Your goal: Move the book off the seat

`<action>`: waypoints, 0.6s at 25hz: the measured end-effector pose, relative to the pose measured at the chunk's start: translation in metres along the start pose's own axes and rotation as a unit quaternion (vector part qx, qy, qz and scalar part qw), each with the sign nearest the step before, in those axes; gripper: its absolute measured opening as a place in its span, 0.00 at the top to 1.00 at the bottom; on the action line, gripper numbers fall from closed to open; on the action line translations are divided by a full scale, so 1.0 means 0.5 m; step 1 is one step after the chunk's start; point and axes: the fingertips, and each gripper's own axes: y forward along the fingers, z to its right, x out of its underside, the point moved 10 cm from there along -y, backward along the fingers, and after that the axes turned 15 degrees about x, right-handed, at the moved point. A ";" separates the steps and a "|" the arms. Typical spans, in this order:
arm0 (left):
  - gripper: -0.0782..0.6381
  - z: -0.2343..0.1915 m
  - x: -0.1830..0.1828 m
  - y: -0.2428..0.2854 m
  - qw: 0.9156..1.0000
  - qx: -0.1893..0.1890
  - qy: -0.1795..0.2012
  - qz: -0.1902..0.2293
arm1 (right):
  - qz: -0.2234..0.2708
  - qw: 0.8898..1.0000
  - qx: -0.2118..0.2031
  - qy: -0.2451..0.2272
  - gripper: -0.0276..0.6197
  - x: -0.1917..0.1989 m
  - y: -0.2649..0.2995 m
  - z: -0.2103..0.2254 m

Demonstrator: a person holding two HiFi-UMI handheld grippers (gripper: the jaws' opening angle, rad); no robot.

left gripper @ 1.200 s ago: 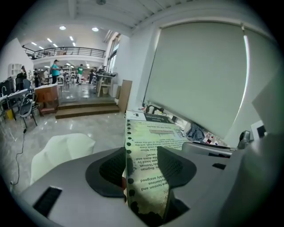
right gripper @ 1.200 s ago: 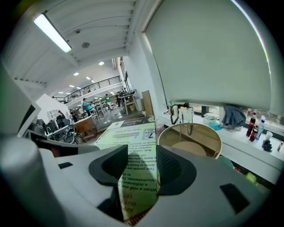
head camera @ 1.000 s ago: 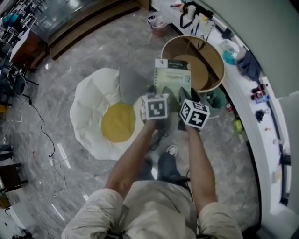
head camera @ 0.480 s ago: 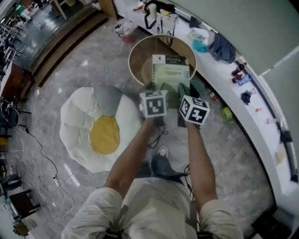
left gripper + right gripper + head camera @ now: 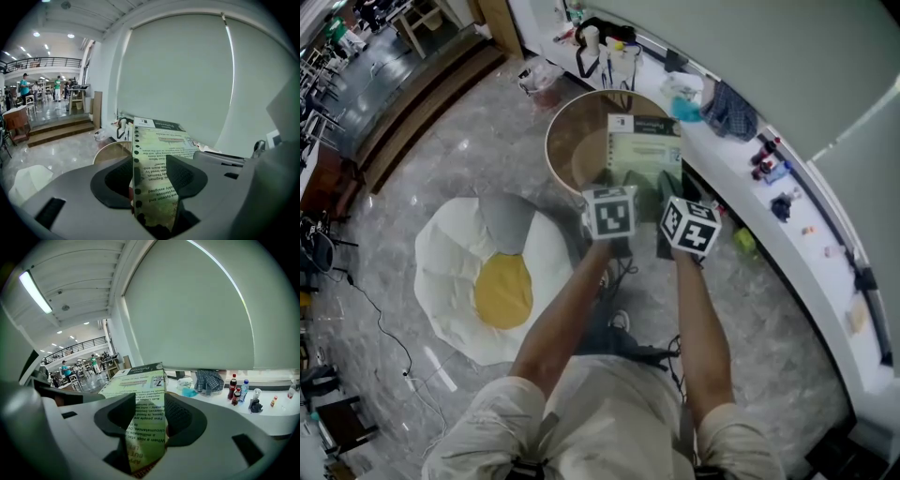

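1. The white-and-yellow seat (image 5: 459, 272) is seen on the floor, well apart from the book.
2. A round table (image 5: 567, 141) is noted near a white counter (image 5: 787, 234).
3. The book (image 5: 644, 150) is held in the air over the table's right edge.
4. The left gripper (image 5: 151, 176) and right gripper (image 5: 149, 416) are clamped on the book's near edge.

One book (image 5: 645, 145), two tongs (image 5: 616, 180) (image 5: 669, 185), one round table (image 5: 567, 150), one egg-shaped seat (image 5: 450, 267).
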 end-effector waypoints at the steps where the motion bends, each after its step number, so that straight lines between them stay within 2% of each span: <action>1: 0.57 -0.004 -0.008 0.006 1.000 0.000 0.000 0.002 | 0.001 1.000 -0.001 -0.001 0.65 -0.006 0.009 -0.001; 8: 0.57 -0.073 -0.040 0.054 1.000 -0.008 -0.011 0.000 | -0.007 1.000 -0.005 -0.012 0.65 -0.026 0.091 -0.041; 15: 0.57 -0.185 -0.088 0.127 1.000 -0.002 -0.029 0.003 | -0.020 0.999 -0.009 -0.025 0.65 -0.045 0.217 -0.112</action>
